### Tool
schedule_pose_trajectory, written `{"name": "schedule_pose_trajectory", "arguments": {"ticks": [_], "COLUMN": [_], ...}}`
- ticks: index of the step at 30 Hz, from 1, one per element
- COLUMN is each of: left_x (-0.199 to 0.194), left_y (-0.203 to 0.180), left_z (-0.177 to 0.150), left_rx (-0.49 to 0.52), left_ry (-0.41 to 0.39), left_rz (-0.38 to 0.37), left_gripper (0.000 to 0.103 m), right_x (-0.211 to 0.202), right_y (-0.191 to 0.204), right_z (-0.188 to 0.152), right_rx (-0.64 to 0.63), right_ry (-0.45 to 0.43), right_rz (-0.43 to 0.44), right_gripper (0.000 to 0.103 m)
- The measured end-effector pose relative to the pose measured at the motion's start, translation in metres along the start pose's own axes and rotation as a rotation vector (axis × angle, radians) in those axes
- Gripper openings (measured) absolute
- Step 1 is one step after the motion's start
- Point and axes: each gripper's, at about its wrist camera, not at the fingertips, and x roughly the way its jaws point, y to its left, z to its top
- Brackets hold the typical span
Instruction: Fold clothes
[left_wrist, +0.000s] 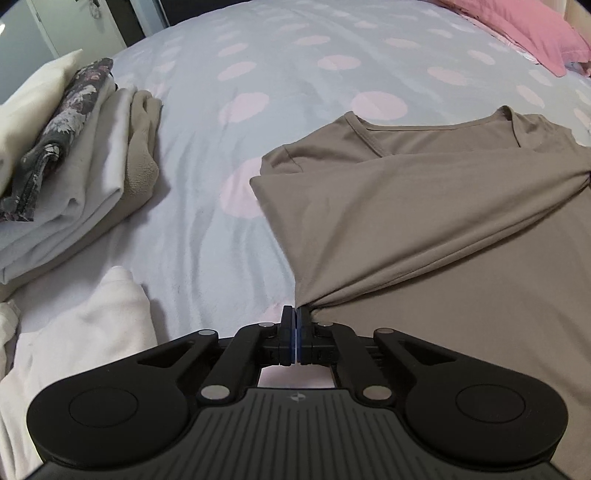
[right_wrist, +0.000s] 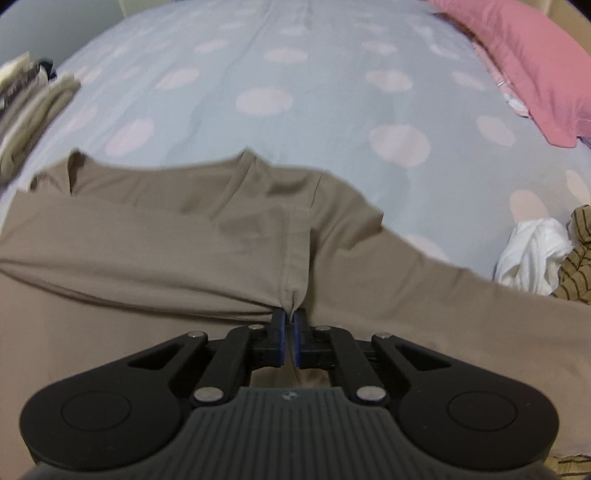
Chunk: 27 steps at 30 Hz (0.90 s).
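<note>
Pinching cloth: both grippers are clamped onto the same tan long-sleeve shirt (left_wrist: 424, 206), which lies spread on the bed.
Left gripper (left_wrist: 296, 314): jaws squeezed right together, with a gathered bit of the shirt's edge caught at the tips. The fabric pulls up into a taut little peak there, with creases fanning away from the pinch.
Right gripper (right_wrist: 289, 317): jaws narrow, only a sliver between the blue pads, and a bunched fold of the shirt (right_wrist: 192, 236) along a seam is nipped between them.
Shirt: neckline points toward the far edge of the bed, body runs back under the grippers toward the near edge. One panel is already folded over the front, making a long diagonal crease. A sleeve trails off toward the right edge in the right wrist view.
Bed (left_wrist: 266, 74): pale blue-grey cover with big pink dots.
Pillow (left_wrist: 532, 33): pink, at the far right corner.
Folded stack (left_wrist: 81, 155): sits by the left edge, with white, beige and a dark floral piece on top, well apart from the shirt.
White garment (left_wrist: 85, 332): loose heap at the near left corner, just beside the left gripper.
Right edge pile: a crumpled white cloth (right_wrist: 532, 254) touching a striped olive one (right_wrist: 580, 266), near the sleeve's end.
</note>
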Motion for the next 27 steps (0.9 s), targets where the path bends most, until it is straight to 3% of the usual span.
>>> {"name": "schedule_pose_trajectory", "arguments": {"ticks": [4,7,12,18,22,27], "left_x": [0.000,-0.003,-0.012,-0.009,0.004,0.008], "left_y": [0.002,0.011,0.016,-0.011,-0.023,-0.020], "left_z": [-0.001,0.001,0.009,0.012,0.006,0.001], "left_rx": [0.007,-0.042,-0.115,-0.025,0.026,0.023], "left_ry": [0.018,0.006,-0.050,-0.067,-0.030,-0.008], "left_rz": [0.026,0.036,-0.021,-0.028,-0.014,0.009], "left_gripper": [0.000,0.000,0.006,0.010,0.020,0.024], "right_x": [0.002,-0.009,-0.021,-0.004,0.005,-0.016], "right_y": [-0.003,-0.011,-0.018,-0.014,-0.014,-0.023], "right_z": [-0.003,-0.002,0.003,0.003,0.000,-0.006], "right_rx": [0.004,0.030,0.122,0.140,0.156,0.154], "right_ry": [0.041,0.022,-0.044,-0.034,-0.016,-0.060], "right_rz": [-0.016,-0.042,0.061,0.062,0.045,0.012], "right_gripper": [0.012,0.019,0.019,0.020,0.021,0.022]}}
